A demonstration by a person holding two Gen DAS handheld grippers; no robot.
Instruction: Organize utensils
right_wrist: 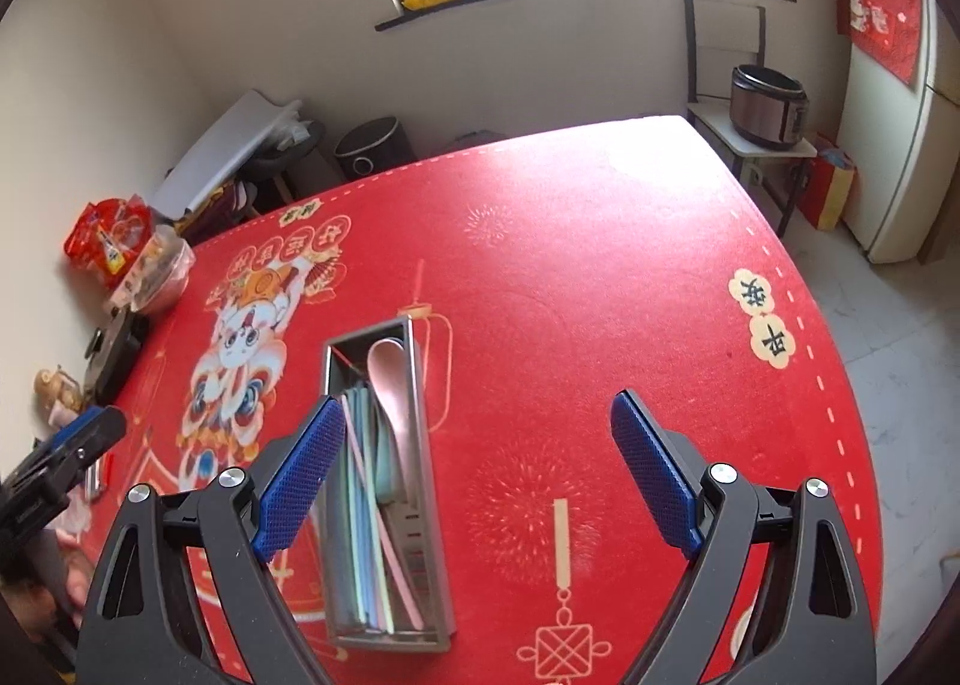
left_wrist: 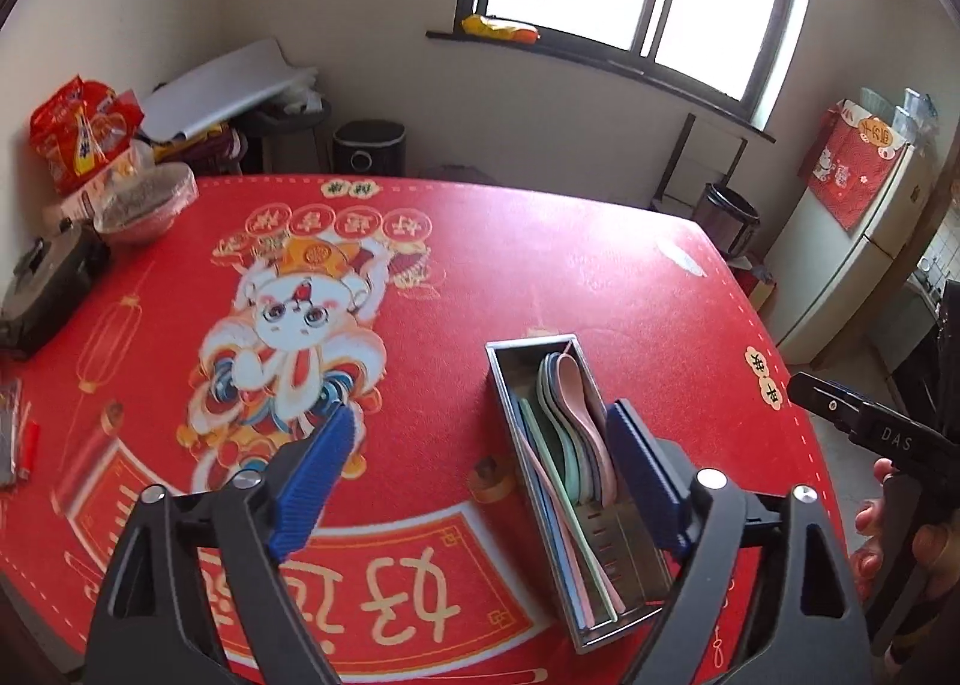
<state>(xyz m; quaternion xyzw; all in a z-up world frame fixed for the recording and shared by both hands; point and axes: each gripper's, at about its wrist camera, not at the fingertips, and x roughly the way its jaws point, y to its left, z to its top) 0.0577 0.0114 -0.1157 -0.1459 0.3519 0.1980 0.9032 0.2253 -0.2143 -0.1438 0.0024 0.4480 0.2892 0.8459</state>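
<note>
A long metal utensil box point(left_wrist: 507, 385) point(right_wrist: 435, 505) lies on the red printed tablecloth. Inside it are pastel spoons point(left_wrist: 573, 385) point(right_wrist: 387, 370), pink on top, and pastel chopsticks point(left_wrist: 561, 511) point(right_wrist: 360, 505) side by side. My left gripper point(left_wrist: 483, 472) hovers above the cloth, open, with nothing between its blue pads; the box shows just inside its right finger. My right gripper point(right_wrist: 477, 466) is open and empty too, with the box by its left finger. Each gripper shows at the edge of the other view, the right one point(left_wrist: 840, 406) and the left one point(right_wrist: 78, 436).
A foil-covered bowl point(left_wrist: 147, 205) point(right_wrist: 156, 271), red snack bags point(left_wrist: 81, 129) and a black case point(left_wrist: 42, 289) crowd the table's far left. A lighter point(left_wrist: 30, 445) lies at the left edge. A cooker point(right_wrist: 768, 105) on a stool and a fridge point(right_wrist: 900, 144) stand to the right.
</note>
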